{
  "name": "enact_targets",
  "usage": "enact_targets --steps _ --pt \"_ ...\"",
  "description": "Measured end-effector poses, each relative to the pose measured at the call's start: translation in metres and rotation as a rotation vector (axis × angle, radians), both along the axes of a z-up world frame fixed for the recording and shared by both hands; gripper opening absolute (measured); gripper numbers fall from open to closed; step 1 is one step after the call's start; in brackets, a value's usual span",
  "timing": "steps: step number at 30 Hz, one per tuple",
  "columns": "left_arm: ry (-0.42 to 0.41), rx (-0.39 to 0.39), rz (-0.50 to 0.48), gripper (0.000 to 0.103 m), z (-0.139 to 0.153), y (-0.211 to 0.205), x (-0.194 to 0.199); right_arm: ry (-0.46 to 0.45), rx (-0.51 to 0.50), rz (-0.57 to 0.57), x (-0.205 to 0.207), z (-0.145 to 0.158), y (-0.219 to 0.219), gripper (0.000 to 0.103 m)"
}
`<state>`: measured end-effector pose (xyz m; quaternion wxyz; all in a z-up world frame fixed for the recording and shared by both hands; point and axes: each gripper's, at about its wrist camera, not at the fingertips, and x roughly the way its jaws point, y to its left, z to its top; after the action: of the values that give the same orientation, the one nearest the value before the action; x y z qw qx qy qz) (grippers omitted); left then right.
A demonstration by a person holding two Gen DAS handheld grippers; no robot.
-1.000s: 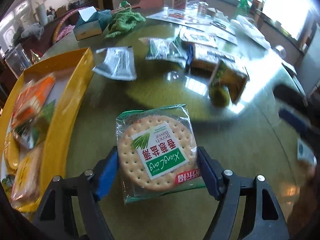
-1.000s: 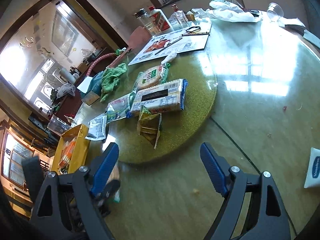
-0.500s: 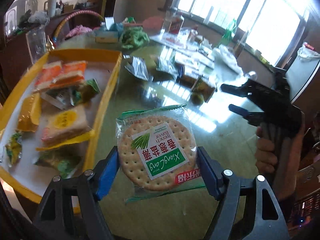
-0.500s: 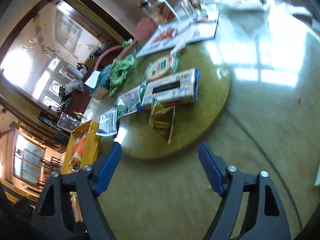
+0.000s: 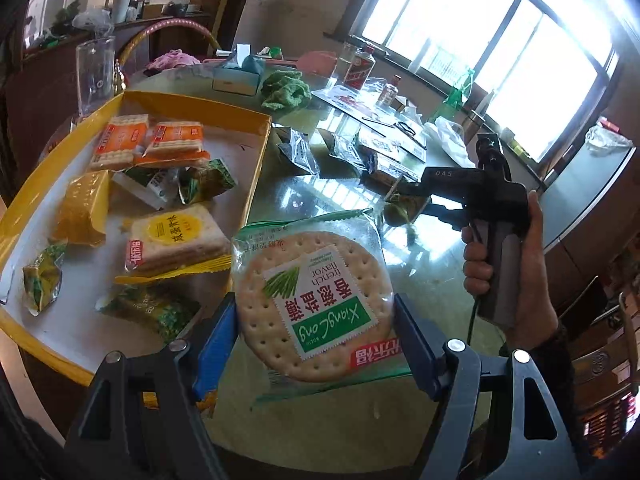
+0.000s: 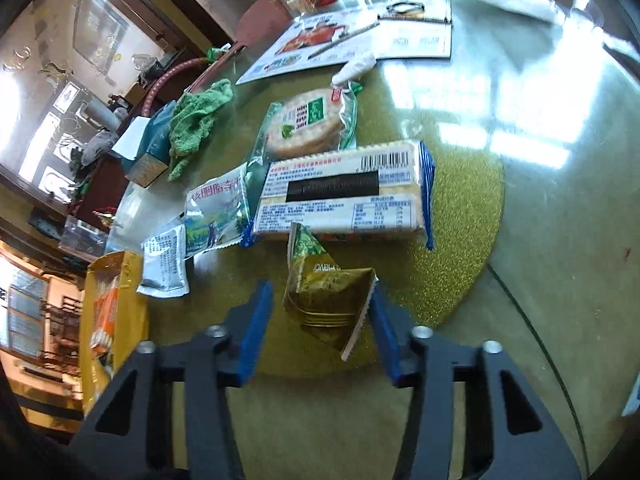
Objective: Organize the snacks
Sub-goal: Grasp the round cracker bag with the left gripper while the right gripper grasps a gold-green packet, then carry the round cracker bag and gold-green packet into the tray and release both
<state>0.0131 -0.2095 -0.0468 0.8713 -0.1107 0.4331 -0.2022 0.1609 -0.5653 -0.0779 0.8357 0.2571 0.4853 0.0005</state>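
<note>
My left gripper [image 5: 316, 320] is shut on a round cracker packet [image 5: 312, 300] with a green label, held in the air just right of the yellow tray [image 5: 256, 152]. The tray holds several wrapped snacks. In the right wrist view, my right gripper [image 6: 320, 320] straddles a small green-gold packet [image 6: 328, 304] that lies on the gold round mat [image 6: 460, 240]. Its jaws are closing. The right pad meets the packet's crimped edge and a narrow gap shows on the left. The left wrist view shows a hand [image 5: 480, 264] holding the right gripper [image 5: 404, 200].
Beyond the small packet lie a long cracker pack [image 6: 340, 196], another round cracker packet [image 6: 308, 124] and two silvery pouches [image 6: 218, 208]. A green cloth [image 6: 196, 124], a tissue box [image 5: 236, 80], leaflets [image 6: 320, 44] and bottles [image 5: 358, 68] crowd the far side of the table.
The left gripper has carried the cracker packet up off the table and over beside the tray. The right gripper has moved in around the small green-gold packet and its jaws have narrowed.
</note>
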Motion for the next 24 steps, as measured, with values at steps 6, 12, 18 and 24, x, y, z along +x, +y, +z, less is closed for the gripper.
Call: enact_targets --steps 6,12,18,24 --pt "-0.001 -0.011 -0.002 0.075 0.000 0.000 -0.001 -0.064 0.018 0.023 -0.016 0.009 0.007 0.037" --pt "-0.006 -0.018 -0.003 0.075 0.003 0.004 -0.003 -0.177 0.069 0.089 -0.063 0.041 0.034 0.036" --pt "-0.047 -0.029 0.037 0.075 0.019 0.035 -0.013 -0.281 0.124 0.221 -0.105 0.073 0.087 0.036" --pt "-0.086 -0.020 0.169 0.075 0.033 0.103 -0.015 -0.304 0.136 0.386 -0.112 0.082 0.155 0.036"
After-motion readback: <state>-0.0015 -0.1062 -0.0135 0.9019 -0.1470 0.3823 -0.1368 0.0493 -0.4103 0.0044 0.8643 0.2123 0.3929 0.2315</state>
